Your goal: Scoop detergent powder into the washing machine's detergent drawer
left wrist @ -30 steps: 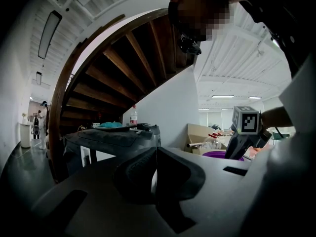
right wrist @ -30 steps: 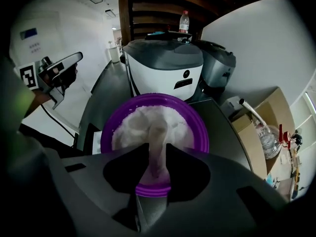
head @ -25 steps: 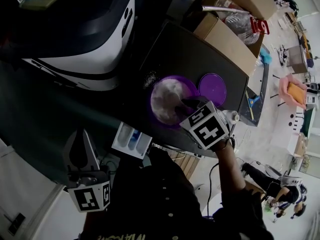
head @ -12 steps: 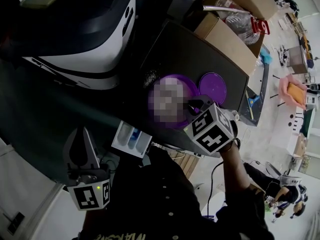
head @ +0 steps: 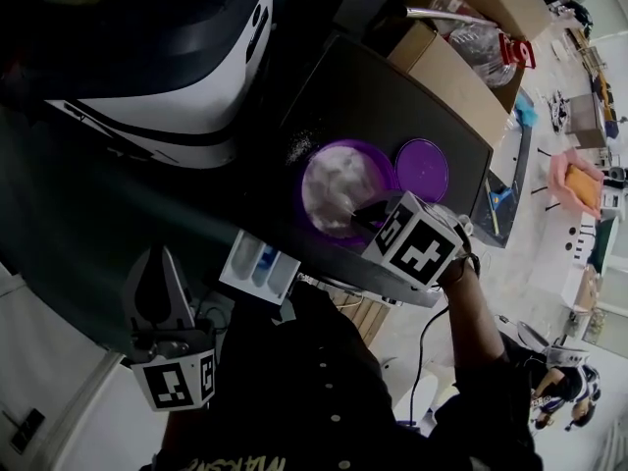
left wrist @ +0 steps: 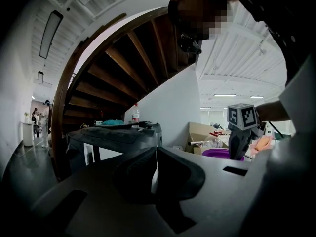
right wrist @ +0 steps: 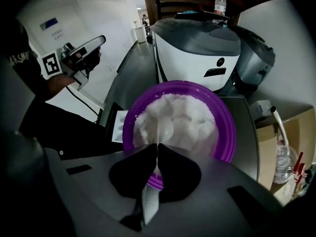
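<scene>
1. R gripper (right wrist: 157, 148) is pointing steeply down over the purple bowl (right wrist: 228, 132). Its jaws are pressing together on the thin handle of a pale spoon (right wrist: 165, 129).
2. The spoon's handle is running back through the jaws toward the cam. Its scoop end is lying on the white detergent powder (right wrist: 192, 113), near the middle of the heap.
3. The powder is filling most of the bowl and mounding up inside the rim. A few white specks are lying on the dark table (head: 392, 106), just beside the bowl's far-left edge.
4. The bowl is sitting on that table w/ a flat purple lid (head: 422, 170) just beside it, on the right in head view.
5. L gripper (left wrist: 154, 158) is hanging well apart from the bowl, low at the left of head view and pointing roughly level. Its jaws are sitting together w/ nothing between them.
6. The detergent drawer (head: 260, 266) is showing open-topped just off the table's near edge, between the two grippers in head view. Its compartments are visible, one w/ a blue part. Can't tell if any powder is in it.
7. The washing machine (head: 167, 77), white w/ a dark top, is standing beyond the table at upper left.
8. A cardboard box (head: 446, 81) is standing at the table's far-right side.
</scene>
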A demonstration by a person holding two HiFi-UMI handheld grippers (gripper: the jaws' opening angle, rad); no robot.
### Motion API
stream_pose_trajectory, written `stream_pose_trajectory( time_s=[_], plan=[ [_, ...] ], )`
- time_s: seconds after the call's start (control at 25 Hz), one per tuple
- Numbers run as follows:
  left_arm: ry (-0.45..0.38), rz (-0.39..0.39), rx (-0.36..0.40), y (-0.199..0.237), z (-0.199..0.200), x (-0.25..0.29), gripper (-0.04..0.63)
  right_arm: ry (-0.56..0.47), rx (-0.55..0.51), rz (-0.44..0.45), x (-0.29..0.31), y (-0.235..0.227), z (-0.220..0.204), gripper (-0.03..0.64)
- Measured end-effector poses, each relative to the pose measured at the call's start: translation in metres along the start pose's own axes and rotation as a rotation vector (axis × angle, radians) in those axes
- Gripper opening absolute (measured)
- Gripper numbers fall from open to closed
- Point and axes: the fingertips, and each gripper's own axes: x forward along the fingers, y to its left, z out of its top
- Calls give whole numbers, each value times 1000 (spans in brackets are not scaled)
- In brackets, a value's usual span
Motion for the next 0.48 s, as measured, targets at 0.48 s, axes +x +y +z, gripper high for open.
stream_pose_trajectory(
  time_s=[0.48],
  plan=[
    [1, 10, -4, 0, -2, -7, 18, -143, 146, 232, -5, 8, 10, 32]
  ],
)
